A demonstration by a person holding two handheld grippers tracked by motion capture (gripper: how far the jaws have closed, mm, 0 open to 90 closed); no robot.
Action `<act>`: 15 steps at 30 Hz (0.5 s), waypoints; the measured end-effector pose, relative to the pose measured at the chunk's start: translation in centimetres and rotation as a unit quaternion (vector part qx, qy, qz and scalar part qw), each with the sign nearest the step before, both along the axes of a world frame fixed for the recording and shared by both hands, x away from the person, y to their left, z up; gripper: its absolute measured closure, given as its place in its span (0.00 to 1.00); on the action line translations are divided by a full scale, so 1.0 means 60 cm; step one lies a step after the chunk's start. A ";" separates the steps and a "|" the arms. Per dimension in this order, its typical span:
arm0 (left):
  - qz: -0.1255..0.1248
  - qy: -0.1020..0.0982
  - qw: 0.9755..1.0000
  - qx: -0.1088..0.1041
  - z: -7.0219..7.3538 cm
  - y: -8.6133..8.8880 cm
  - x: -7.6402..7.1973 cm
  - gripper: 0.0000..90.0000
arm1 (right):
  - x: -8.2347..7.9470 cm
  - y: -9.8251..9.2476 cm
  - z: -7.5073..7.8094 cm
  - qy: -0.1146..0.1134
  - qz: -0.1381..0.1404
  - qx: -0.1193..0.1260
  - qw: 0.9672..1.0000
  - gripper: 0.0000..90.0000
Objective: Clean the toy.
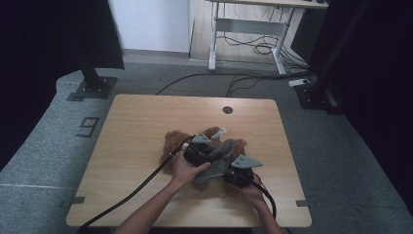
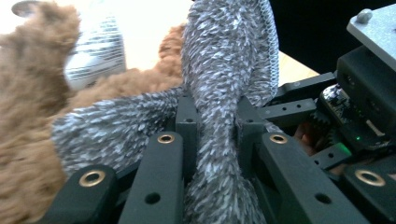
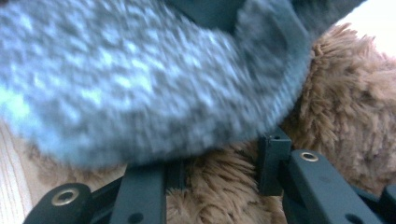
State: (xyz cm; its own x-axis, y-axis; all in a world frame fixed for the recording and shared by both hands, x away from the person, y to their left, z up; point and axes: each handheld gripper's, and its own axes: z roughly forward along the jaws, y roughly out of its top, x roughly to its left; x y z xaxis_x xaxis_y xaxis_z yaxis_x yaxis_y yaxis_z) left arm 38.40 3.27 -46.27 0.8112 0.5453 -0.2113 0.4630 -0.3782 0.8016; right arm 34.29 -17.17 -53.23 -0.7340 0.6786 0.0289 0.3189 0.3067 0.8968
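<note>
Both grippers work at the middle of the wooden table (image 1: 136,126), over a brown plush bear (image 1: 171,140). Left gripper (image 2: 215,122) has its jaws clenched on a bunched fold of grey knitted cloth (image 2: 224,60), which rises between the two black jaws and spreads out above them. Right gripper (image 3: 218,173) has its jaws drawn close together as well, pressed into the bear's brown fur (image 3: 345,102) with a tuft of it between them; the grey cloth hangs just over the jaws here, blurred, and I cannot tell whether any of it is caught too.

From the high view the bear lies flat under the hands, shaggy and tan-brown, its limbs sticking out toward the far and left sides. Grey cloth is fuzzy, flecked light and dark, with a ribbed hem along one edge, and drapes across the bear from the left gripper (image 1: 199,152) to the right gripper (image 1: 238,171), touching both. A small white label (image 2: 95,51) with printed lines sits against the fur just beside the cloth
</note>
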 end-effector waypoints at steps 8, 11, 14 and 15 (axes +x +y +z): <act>0.068 -0.008 0.998 0.010 -0.001 0.095 0.025 0.85 | -0.004 -0.001 -0.001 0.000 0.002 -0.001 1.000 0.70; 0.072 0.004 0.997 -0.021 0.000 0.137 0.026 0.85 | -0.006 0.002 -0.001 -0.003 0.007 -0.006 1.000 0.70; 0.085 -0.011 0.996 -0.033 0.011 0.166 0.018 0.85 | -0.007 0.005 -0.001 0.003 0.006 -0.006 1.000 0.70; 0.091 -0.012 0.995 -0.036 0.014 0.175 0.017 0.85 | -0.007 0.004 -0.001 0.006 0.007 -0.005 1.000 0.70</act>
State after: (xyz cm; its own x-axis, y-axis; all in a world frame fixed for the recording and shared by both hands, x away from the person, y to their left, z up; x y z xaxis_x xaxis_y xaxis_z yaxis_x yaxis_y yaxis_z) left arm 39.43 13.75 -45.46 0.7059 0.6680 -0.2357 0.4984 -0.2319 0.8353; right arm 33.86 -16.94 -53.31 -0.7430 0.6686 0.0309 0.3244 0.3193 0.8904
